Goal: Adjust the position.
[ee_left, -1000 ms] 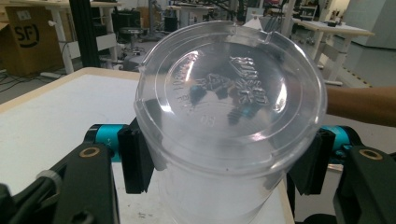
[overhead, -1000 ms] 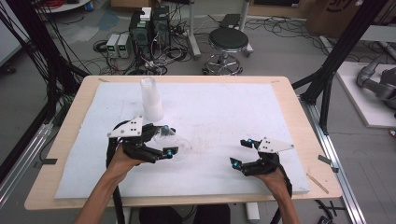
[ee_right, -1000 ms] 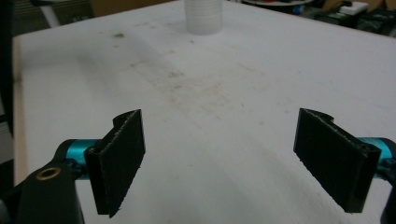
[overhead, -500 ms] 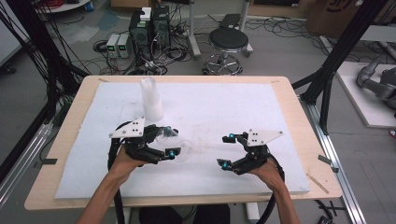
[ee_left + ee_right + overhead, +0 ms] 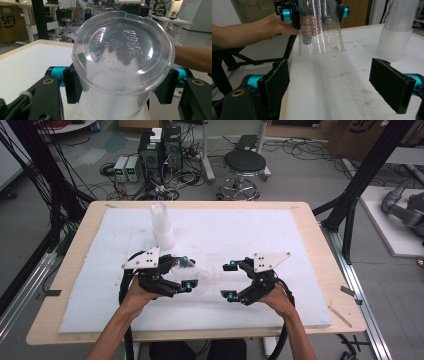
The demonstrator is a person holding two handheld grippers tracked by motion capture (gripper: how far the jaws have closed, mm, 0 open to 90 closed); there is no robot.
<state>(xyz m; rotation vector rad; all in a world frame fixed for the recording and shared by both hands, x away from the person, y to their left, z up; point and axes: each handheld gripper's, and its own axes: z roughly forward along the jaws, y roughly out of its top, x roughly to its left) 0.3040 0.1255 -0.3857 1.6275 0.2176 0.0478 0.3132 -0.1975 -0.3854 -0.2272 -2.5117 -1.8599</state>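
Observation:
My left gripper is shut on a clear plastic cup held sideways just above the white mat, left of centre. In the left gripper view the cup sits between the jaws of that gripper, a round embossed end facing the camera. My right gripper stands open a short way to the right, pointing at the cup with nothing between its jaws. The right gripper view shows this gripper wide open, with the cup ahead of it, rim nearest.
A stack of clear cups stands upright on the white mat behind the left gripper, seen again as the stack. The wooden table edge runs along the front. A stool and computer boxes lie beyond the far edge.
My right gripper has moved left across the mat toward the cup, staying open. The left gripper keeps the cup in about the same place.

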